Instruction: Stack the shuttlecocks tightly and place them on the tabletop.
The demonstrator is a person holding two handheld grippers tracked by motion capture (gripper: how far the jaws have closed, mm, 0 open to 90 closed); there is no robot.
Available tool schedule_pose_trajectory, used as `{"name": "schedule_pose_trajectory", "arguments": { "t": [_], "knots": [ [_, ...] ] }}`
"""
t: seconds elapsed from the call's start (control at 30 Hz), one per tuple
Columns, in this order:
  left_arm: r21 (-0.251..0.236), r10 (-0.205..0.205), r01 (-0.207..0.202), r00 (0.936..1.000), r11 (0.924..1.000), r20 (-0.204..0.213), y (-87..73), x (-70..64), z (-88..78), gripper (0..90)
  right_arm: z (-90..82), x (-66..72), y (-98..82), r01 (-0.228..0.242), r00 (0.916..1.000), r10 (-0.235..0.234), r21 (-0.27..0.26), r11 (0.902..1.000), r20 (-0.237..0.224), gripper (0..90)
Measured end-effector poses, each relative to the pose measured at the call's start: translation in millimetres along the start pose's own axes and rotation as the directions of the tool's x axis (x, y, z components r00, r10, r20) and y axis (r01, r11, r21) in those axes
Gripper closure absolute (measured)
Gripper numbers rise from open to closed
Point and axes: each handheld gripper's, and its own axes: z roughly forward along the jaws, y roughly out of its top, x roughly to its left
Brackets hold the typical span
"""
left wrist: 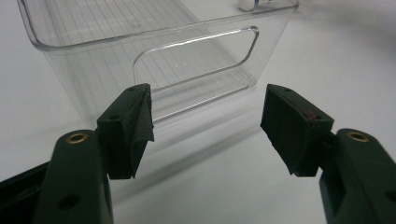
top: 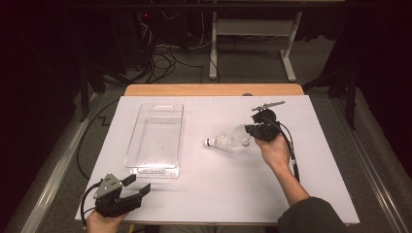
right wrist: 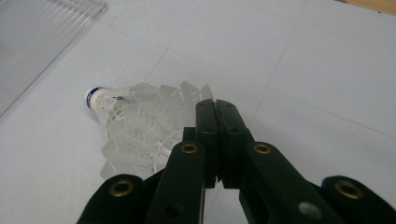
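One shuttlecock (top: 224,142), white feathers, white cork with a blue band. It lies on its side to the right of the bin (top: 155,139), cork toward the bin, well apart from it. One bin: clear plastic, ribbed floor, a cut-out handle at each short end.

Two grippers. Right gripper (top: 248,137) is at the shuttlecock's feathered end, jaws pressed together; in the right gripper view they seem to pinch the feather rim (right wrist: 154,135), though the contact itself is hidden. Left gripper (top: 138,184) sits just in front of the bin's near end, jaws spread wide, holding nothing.

Surface: one white board (top: 204,194) over a wooden table (top: 214,90). Beyond the bin: dark room, grey floor, cables (top: 165,58), one white table frame (top: 252,43).
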Motion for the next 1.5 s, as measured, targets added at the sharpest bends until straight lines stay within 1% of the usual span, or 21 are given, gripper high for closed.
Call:
{"name": "schedule_pose_trajectory", "arguments": {
  "t": [0.23,0.37,0.47,0.57,0.73,0.87,1.07,1.2,1.5],
  "knots": [
    [0.001,0.004,-0.004,1.0,1.0,0.0,0.2,-0.8,0.5,34.7,6.7,-0.4,-4.6,0.003,1.0,-0.003,0.008,1.0,-0.005,89.5],
    [-0.001,0.003,-0.003,1.0,1.0,0.0,0.1,-0.5,0.0,34.7,8.4,0.4,-5.5,-0.009,0.9999,0.009,0.001,1.0,-0.015,89.4],
    [-0.001,0.003,-0.003,1.0,1.0,0.0,0.0,-0.5,-0.3,34.7,11.0,0.3,-6.9,-0.007,0.9999,0.007,0.009,0.9999,-0.01,89.4],
    [-0.001,0.004,-0.004,1.0,1.0,0.0,0.1,-0.7,-0.1,34.7,12.1,-1.2,-8.6,-0.009,0.9999,0.01,0.008,0.9999,-0.008,89.4],
    [-0.002,0.003,-0.003,1.0,1.0,0.0,0.1,-0.7,0.0,34.7,12.9,-5.0,-11.8,-0.027,0.9995,0.027,0.007,0.9996,-0.015,89.2],
    [-0.002,0.002,-0.002,1.0,1.0,-0.001,0.1,-0.8,0.1,34.7,12.5,-7.7,-14.4,-0.028,0.9995,0.028,0.009,0.9996,-0.013,88.8],
    [-0.007,0.001,-0.001,1.0,1.0,-0.002,0.3,-0.7,-0.4,34.8,10.0,-10.5,-16.5,-0.023,0.9997,0.023,0.026,0.9994,-0.006,87.9],
    [-0.011,-0.001,0.001,1.0,0.9999,-0.003,0.4,-0.8,-0.9,34.9,7.4,-11.9,-19.4,-0.005,1.0,0.005,0.04,0.9992,0.001,87.9],
    [-0.011,0.001,-0.001,1.0,0.9999,-0.002,0.5,-1.5,-0.7,35.1,3.2,-17.7,-25.0,-0.006,0.9999,0.007,0.081,0.9967,-0.01,86.4]
  ]
}}
